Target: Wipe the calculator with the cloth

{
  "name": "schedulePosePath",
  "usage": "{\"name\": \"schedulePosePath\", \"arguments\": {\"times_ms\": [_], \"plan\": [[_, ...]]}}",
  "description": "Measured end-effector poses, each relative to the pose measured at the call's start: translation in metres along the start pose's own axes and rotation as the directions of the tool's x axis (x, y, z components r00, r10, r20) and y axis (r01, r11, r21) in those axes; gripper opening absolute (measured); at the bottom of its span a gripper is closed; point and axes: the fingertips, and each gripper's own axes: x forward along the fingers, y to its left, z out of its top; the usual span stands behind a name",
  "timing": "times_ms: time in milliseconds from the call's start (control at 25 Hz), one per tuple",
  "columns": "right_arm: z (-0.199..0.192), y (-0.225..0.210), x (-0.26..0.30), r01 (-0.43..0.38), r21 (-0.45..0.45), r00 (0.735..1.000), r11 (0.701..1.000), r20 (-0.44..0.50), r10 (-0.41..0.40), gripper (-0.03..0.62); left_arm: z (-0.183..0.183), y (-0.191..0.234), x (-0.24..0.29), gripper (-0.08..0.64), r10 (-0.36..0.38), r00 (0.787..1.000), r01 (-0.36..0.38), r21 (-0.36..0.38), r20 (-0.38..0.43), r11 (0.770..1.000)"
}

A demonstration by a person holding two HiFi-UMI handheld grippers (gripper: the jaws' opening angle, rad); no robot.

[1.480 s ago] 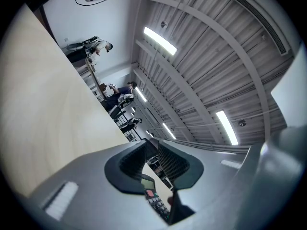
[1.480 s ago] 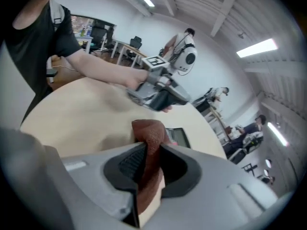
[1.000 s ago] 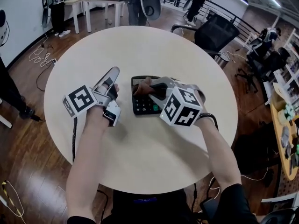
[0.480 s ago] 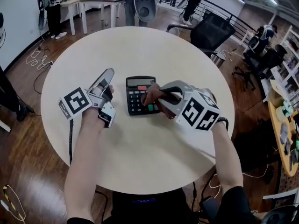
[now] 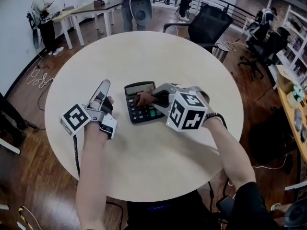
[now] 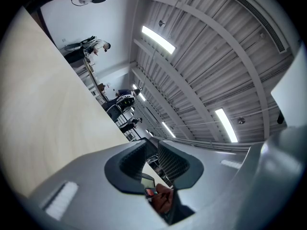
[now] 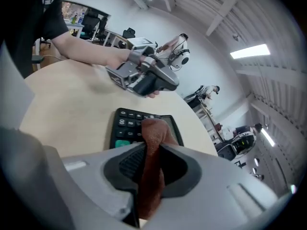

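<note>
bright ceiling strip lights, sharp, fisheye-warped edges.

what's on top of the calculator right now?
Brown cloth, clamped in the right gripper, lies over part of the calculator keypad. Display and nearer keys show; the keys beneath the cloth are covered.

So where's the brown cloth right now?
In the head view the cloth is pinched by the right gripper, its end over the keys of the calculator near the middle of the table, right of the left gripper.
</note>
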Motion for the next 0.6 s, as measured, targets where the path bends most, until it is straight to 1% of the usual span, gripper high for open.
{"name": "schedulePosePath", "arguments": {"times_ms": [120, 240, 280, 320, 360, 440, 520, 560, 600], "plan": [[0.002, 0.035, -0.015, -0.079, -0.040, 0.997, 0.996, 0.011, 0.079, 0.067, -0.001, 0.001, 0.000, 0.060, 0.001, 1.000, -0.001, -0.006, -0.003, 1.000], [0.002, 0.066, -0.035, -0.186, -0.069, 0.981, 0.980, 0.037, 0.189, 0.067, -0.002, 0.001, 0.000, 0.060, 0.000, 1.000, 0.000, -0.002, -0.006, 1.000], [0.001, 0.067, -0.040, -0.201, -0.065, 0.978, 0.977, 0.047, 0.204, 0.067, -0.002, 0.000, 0.001, 0.060, 0.000, 1.000, 0.000, 0.000, -0.007, 1.000], [-0.002, 0.061, -0.044, -0.192, -0.049, 0.979, 0.980, 0.056, 0.195, 0.067, -0.001, 0.000, 0.001, 0.060, -0.001, 1.000, 0.001, 0.009, -0.008, 1.000], [-0.005, 0.048, -0.044, -0.158, -0.021, 0.985, 0.987, 0.064, 0.159, 0.067, 0.000, 0.001, 0.001, 0.060, -0.001, 1.000, 0.002, 0.018, -0.009, 1.000], [-0.013, 0.008, -0.040, -0.032, 0.054, 0.998, 0.998, 0.057, 0.029, 0.067, 0.000, 0.000, 0.001, 0.060, -0.002, 1.000, 0.002, 0.023, -0.011, 1.000], [-0.021, -0.033, -0.031, 0.105, 0.116, 0.994, 0.988, 0.029, -0.109, 0.067, 0.000, 0.000, 0.000, 0.060, 0.000, 1.000, 0.000, 0.022, -0.011, 1.000], [-0.023, -0.048, -0.025, 0.150, 0.134, 0.988, 0.980, 0.019, -0.154, 0.067, -0.001, 0.001, 0.000, 0.060, 0.001, 1.000, 0.000, 0.022, -0.009, 1.000], [-0.023, -0.058, -0.018, 0.174, 0.143, 0.984, 0.974, 0.016, -0.178, 0.067, -0.002, 0.000, -0.001, 0.060, -0.001, 1.000, 0.001, 0.018, -0.006, 1.000]]}}
